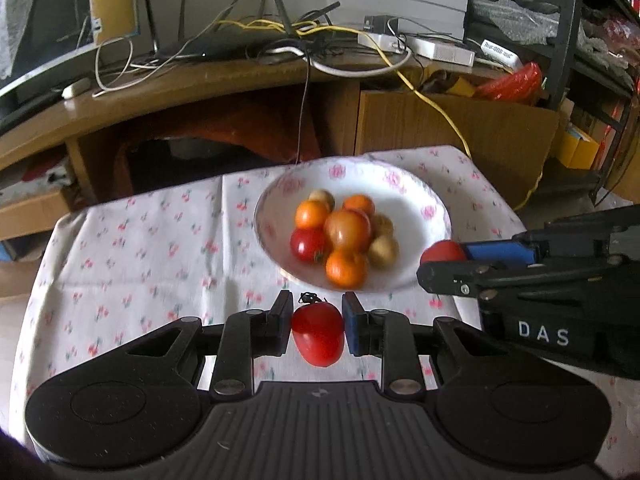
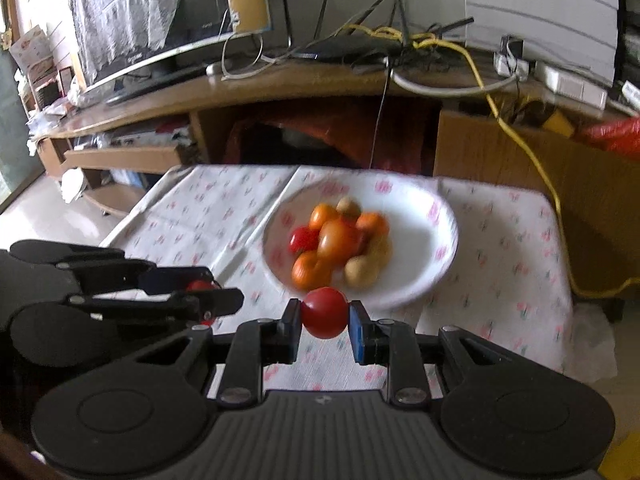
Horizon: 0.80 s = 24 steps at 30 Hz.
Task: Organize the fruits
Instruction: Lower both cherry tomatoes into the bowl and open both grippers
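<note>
Floral tablecloth carries a white bowl of eight fruits; left gripper and right gripper each clamp one tomato.

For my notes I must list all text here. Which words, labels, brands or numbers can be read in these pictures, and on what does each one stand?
"DAS": white letters on the black body of the right gripper, seen from the left wrist view.
Monitor: small print on its lower bezel, too blurred to read.
White device on the desk: dark marks, too small to read.
No other readable text.
</note>
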### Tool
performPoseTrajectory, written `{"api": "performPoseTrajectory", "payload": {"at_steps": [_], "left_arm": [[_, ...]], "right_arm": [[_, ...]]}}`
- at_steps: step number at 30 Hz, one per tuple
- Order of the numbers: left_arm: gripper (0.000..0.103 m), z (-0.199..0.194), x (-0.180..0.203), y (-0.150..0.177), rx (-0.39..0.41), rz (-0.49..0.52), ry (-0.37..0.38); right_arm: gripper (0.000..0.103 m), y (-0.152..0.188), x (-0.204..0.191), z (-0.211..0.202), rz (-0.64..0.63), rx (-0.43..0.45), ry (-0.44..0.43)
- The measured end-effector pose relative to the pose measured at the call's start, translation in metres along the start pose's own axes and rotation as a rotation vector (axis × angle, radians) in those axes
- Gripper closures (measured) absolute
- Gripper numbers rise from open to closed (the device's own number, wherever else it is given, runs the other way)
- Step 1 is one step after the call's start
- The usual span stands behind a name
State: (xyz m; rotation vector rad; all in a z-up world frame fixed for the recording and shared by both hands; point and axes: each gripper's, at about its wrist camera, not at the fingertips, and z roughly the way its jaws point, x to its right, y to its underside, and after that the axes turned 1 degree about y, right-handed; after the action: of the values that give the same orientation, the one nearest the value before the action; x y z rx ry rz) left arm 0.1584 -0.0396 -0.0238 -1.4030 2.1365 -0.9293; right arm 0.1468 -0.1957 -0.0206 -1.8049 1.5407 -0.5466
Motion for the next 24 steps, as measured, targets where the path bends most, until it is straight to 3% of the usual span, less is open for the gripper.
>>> {"api": "performPoseTrajectory", "payload": {"at_steps": [24], "left_arm": [[0.07,0.077,-0.004,-0.055,0.01,-0.014,0.002]], "right_arm": [[0.054,-0.041,0.045,0.071,0.029,0.011,0.051]]}}
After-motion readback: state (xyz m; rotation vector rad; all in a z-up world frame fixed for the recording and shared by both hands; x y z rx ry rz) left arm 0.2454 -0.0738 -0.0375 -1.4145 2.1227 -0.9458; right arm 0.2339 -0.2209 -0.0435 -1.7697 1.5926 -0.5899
